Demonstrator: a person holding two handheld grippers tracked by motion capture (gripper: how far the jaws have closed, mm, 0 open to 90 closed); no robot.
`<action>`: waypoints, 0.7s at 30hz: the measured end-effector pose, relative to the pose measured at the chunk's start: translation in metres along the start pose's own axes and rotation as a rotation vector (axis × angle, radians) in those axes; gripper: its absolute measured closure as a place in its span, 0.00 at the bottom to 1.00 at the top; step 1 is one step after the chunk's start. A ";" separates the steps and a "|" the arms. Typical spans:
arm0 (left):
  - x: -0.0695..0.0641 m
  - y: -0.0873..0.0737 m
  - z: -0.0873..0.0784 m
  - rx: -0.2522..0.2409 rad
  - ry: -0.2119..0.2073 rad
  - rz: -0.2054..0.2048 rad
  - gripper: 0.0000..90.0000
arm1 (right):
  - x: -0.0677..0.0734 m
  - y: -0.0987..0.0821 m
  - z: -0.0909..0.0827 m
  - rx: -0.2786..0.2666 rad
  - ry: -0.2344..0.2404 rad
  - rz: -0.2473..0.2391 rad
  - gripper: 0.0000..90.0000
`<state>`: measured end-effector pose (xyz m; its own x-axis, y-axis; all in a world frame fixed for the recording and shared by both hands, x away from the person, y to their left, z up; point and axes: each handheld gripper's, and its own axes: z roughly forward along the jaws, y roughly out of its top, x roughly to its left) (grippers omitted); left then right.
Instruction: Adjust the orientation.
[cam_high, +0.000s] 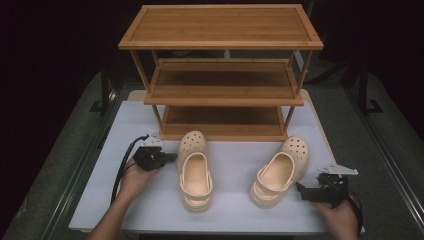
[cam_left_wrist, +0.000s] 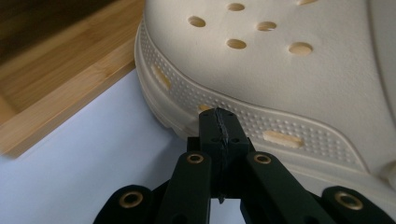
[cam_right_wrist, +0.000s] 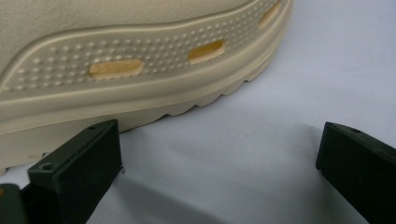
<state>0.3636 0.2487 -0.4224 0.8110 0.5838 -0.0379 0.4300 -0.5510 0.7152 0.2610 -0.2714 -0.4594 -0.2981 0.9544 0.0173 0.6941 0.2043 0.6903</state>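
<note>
A three-tier wooden shoe rack (cam_high: 222, 75) stands at the far side of the surface (cam_high: 150, 210), its bottom tier resting on the white top. All three boards are framed by a raised edge, and slim slanted legs join them at the corners. The left gripper view catches a corner of the rack's lowest board (cam_left_wrist: 60, 79), lying flat on the white top. The surface sits on grey carpeted floor (cam_high: 60, 150), with dark rails (cam_high: 390, 155) running along both sides. Behind the rack the room is dark; some black stands (cam_high: 367, 95) seem to be there.
</note>
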 end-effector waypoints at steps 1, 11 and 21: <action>0.000 0.002 0.002 -0.010 -0.016 -0.006 1.00 | 0.000 0.000 0.000 0.000 0.000 0.000 0.00; -0.005 0.010 0.013 -0.018 -0.010 -0.006 1.00 | 0.000 0.000 0.000 0.000 0.000 0.000 0.00; 0.000 0.006 0.004 -0.021 -0.007 -0.011 1.00 | 0.000 0.000 0.000 0.000 -0.001 -0.001 0.00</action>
<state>0.3677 0.2429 -0.4202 0.8089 0.5858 -0.0507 0.4309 -0.5319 0.7290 0.2608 -0.2713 -0.4594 -0.2981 0.9544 0.0165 0.6940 0.2048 0.6902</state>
